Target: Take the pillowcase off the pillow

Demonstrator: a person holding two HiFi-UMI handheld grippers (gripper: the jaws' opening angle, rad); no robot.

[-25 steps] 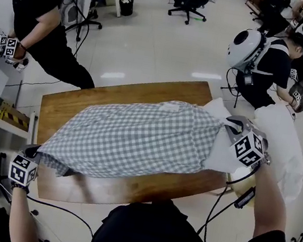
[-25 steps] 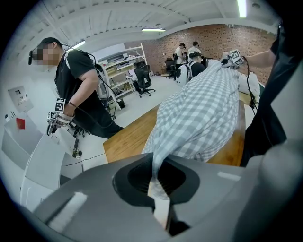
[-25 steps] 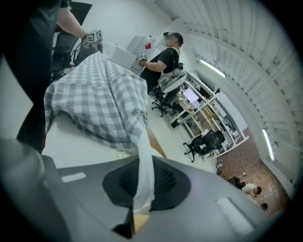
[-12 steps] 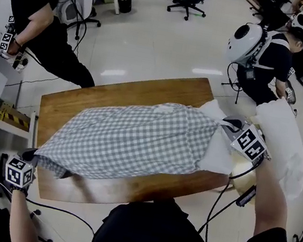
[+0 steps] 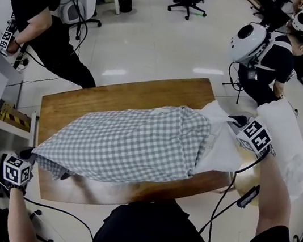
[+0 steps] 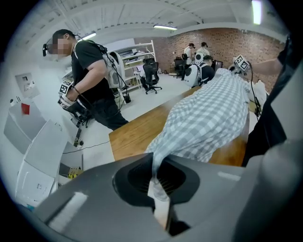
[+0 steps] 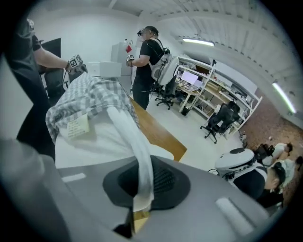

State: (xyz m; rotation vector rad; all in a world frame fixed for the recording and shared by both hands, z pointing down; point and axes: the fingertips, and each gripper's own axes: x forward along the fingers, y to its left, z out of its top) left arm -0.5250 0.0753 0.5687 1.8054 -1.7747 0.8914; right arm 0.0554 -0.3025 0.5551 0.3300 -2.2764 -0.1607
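- The pillowcase (image 5: 130, 143), grey check, lies stretched along the wooden surface (image 5: 67, 109); its long axis runs from the near-left corner toward the far-right corner; it covers most of the pillow (image 5: 222, 152), whose white end protrudes at the right end of the surface
- Left gripper (image 5: 28, 155): the fingers are fully closed on a corner of the pillowcase, just off the near-left corner of the surface; the left gripper view shows check cloth pinched between them and drawn up toward the bulk
- Right gripper (image 5: 236, 121): the fingers are fully closed on a fold of white pillow fabric at the exposed end; the right gripper view shows that white strip running back to the pillow, with the bunched mouth of the pillowcase just beyond
- Governing relation: the two grips sit at opposite ends of one long axis; the pillowcase lies rightward of the left fingers, the pillow leftward of the right fingers
- Judgement: separation calls for opposed pulls along this axis; the mouth is nearer the right gripper; most of the pillow appears not yet withdrawn
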